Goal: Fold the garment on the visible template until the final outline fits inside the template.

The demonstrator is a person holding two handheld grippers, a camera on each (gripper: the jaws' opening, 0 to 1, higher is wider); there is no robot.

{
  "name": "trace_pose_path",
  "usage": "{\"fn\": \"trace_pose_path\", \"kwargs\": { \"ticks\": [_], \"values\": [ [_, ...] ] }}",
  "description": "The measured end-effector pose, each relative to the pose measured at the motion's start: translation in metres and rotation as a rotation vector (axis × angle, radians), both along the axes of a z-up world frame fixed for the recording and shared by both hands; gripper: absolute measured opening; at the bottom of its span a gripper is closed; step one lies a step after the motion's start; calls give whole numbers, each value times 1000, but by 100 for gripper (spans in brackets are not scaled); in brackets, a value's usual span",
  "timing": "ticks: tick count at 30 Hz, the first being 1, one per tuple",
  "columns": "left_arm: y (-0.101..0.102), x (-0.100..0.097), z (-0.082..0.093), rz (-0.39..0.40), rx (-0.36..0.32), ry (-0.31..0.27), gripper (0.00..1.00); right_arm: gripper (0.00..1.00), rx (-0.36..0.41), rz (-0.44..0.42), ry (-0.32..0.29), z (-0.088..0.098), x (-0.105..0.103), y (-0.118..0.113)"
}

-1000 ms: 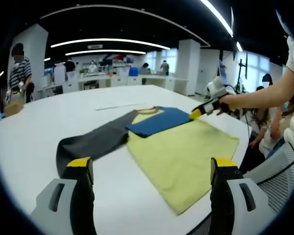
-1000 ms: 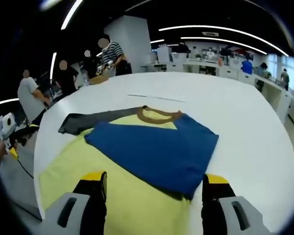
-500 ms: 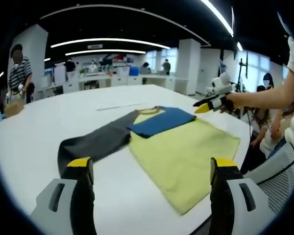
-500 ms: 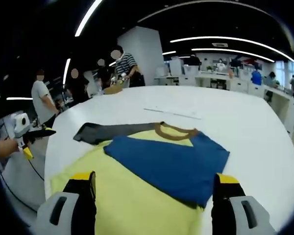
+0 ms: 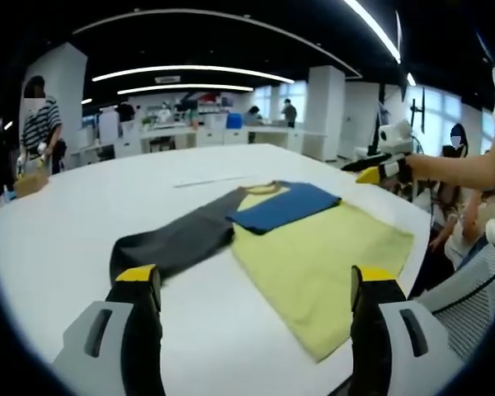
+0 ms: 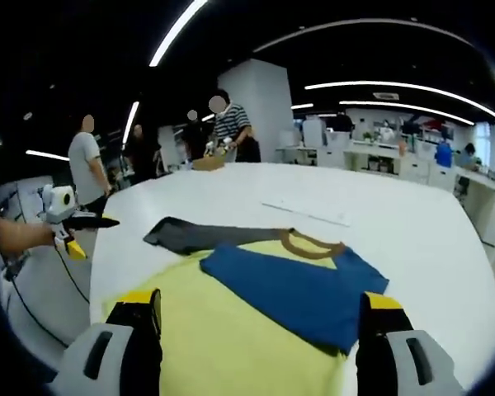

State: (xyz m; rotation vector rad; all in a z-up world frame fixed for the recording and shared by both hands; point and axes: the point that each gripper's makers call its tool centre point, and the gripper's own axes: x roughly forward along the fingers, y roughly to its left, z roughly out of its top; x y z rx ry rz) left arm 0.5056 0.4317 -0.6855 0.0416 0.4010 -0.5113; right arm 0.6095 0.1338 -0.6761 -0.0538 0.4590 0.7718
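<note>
With the garment (image 5: 305, 239) lying flat on the white table (image 5: 58, 247), blue sleeve folded across the yellow body, the grey sleeve (image 5: 173, 242) is probably best pinched near its cuff by the released, empty left gripper (image 5: 256, 289) and laid across likewise, the right gripper (image 6: 260, 318) also being spread and empty

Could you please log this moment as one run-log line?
garment: flat on white table, blue sleeve folded over yellow body | grey sleeve: still spread | left hand-held gripper: open, empty | right hand-held gripper: open, empty

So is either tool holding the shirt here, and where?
Nothing is held. Both the left tool and right tool are open and clear of the shirt.
</note>
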Motion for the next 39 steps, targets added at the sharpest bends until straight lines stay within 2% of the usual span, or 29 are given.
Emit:
{"fn": "trace_pose_path", "kwargs": {
  "ticks": [14, 25, 34, 39],
  "values": [
    [22, 11, -1, 60, 18, 7, 85, 99, -4, 67, -54, 19, -32, 8],
    [39, 21, -2, 114, 46, 3, 82, 99, -21, 102, -77, 24, -60, 13],
    [66, 35, -8, 202, 77, 11, 73, 99, 7, 91, -69, 26, -80, 10],
    [88, 43, -16, 271, 78, 29, 68, 99, 21, 79, -72, 30, -85, 7]
  ]
}}
